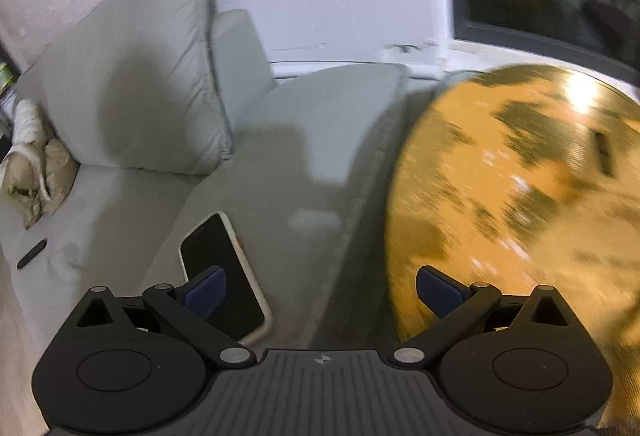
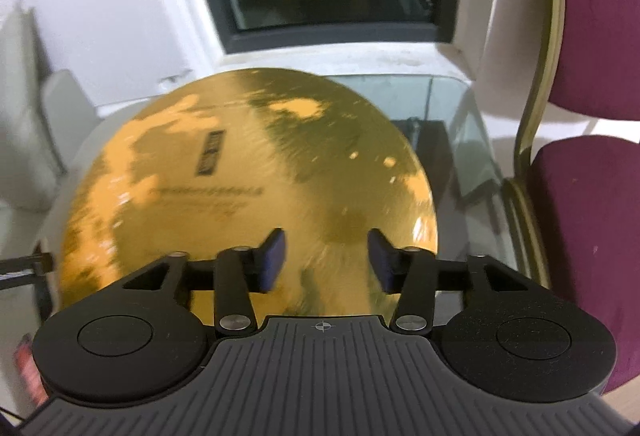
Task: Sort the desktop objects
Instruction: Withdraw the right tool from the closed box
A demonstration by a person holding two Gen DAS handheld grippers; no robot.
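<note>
A grey sofa [image 1: 280, 140] sits left of the glass worktop [image 2: 460, 124], where a round gold board [image 2: 248, 172] lies under both wide-spread, empty claws, right claw [image 2: 326, 260] and left claw [image 1: 320, 292]; better to steady them, since blur hides any smaller items.

My disc [image 2: 248, 176] looked glossy, brushed gold foil; the table [image 2: 460, 124] was clear glass, the sofa [image 1: 132, 84] matt grey cloth, my grippers' casing ribbed matt plastic.
</note>
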